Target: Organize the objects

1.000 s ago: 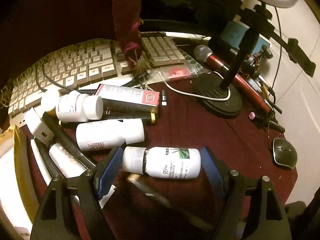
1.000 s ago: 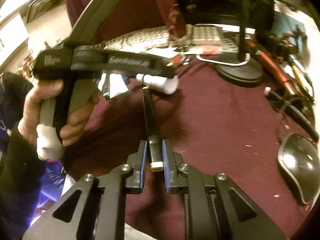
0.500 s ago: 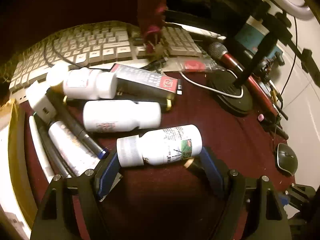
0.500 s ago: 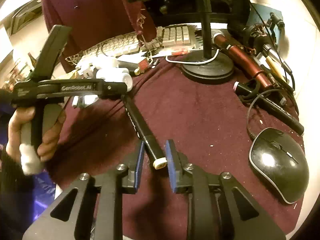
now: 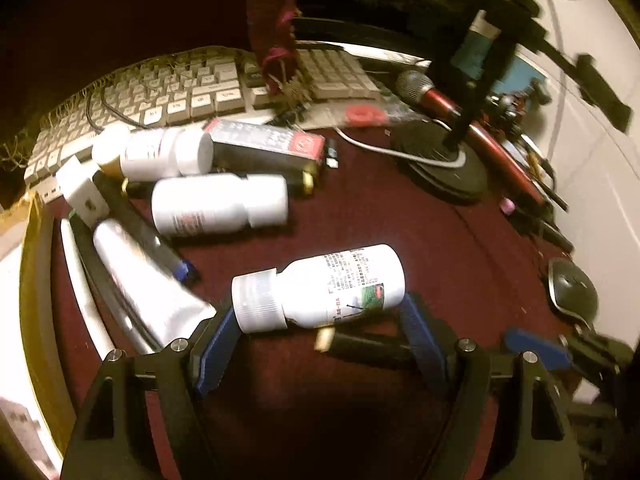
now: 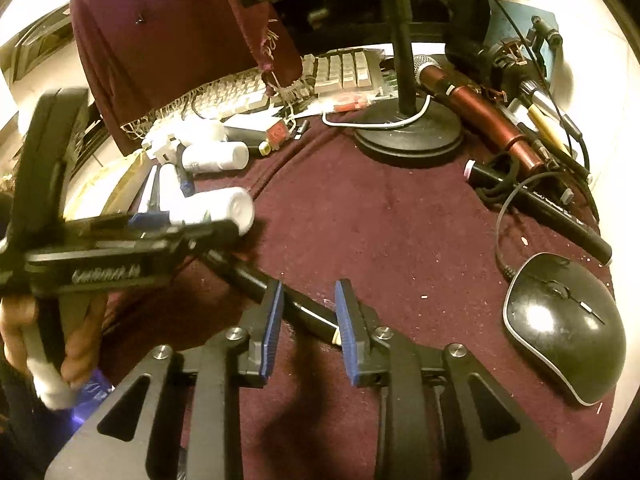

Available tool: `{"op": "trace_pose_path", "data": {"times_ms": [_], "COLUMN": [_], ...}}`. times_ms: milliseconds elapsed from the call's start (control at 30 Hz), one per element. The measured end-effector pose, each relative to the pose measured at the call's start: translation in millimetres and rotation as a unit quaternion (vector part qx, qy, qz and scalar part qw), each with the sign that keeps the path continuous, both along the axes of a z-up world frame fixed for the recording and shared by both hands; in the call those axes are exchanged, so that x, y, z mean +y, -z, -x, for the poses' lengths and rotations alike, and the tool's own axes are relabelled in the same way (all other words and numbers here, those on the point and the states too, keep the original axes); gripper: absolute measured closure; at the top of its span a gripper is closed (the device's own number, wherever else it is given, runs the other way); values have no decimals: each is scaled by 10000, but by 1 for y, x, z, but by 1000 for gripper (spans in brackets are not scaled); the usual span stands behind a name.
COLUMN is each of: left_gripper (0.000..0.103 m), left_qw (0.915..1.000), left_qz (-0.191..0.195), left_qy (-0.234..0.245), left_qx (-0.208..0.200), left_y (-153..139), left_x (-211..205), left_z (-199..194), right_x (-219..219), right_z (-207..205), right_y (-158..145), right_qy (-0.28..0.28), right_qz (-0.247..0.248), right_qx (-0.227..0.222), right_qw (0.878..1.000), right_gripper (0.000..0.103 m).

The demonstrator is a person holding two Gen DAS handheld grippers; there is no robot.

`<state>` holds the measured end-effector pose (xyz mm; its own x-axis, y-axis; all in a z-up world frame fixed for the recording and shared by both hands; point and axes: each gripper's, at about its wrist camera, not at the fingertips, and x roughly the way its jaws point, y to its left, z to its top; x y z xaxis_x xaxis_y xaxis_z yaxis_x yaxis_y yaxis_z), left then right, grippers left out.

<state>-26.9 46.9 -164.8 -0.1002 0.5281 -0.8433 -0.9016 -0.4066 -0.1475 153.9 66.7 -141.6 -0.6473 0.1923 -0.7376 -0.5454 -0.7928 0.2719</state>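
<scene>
Left gripper: its blue pads are spread wide. A white bottle lies on its side between them. I cannot tell if the pads touch it.
White bottle: it has a white cap on the left and a green mark on its label. It rests on the dark red cloth.
Right gripper: its jaws are apart, and a black pen with a gold tip lies slanted on the cloth between them. The tip is right by the right pad.
Pile: farther back on the left lie two more white bottles, a silver tube and a dark box, close together.
Mouse: black, on the right, well apart from the pen.
Keyboard: at the very back, past the pile.
Mic stand: round black base, far back.
</scene>
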Motion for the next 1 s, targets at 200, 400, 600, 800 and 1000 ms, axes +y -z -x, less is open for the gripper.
{"op": "trace_pose_path", "data": {"times_ms": [200,400,600,800,1000], "left_gripper": [30,28,29,30,30], "left_qw": [9998,9990,9998,9991,9979], "left_qz": [-91,-421,-184,-279,-354], "left_qy": [-40,-119,-102,-314,-540], "left_qx": [-183,-25,44,68,71], "left_y": [0,-10,6,6,5], "left_x": [-22,-11,3,-20,-41], "left_z": [-9,0,0,-11,-17], "right_x": [-5,-5,-8,-11,-19], "right_z": [6,12,16,19,23], "right_y": [2,4,4,4,3], "right_qy": [-61,-49,-77,-82,-149], "right_qz": [12,5,-10,-39,-112], "right_qx": [-37,-112,-139,-165,-174], "right_qw": [10000,9999,9999,9998,9997], "right_gripper": [79,69,68,65,61]}}
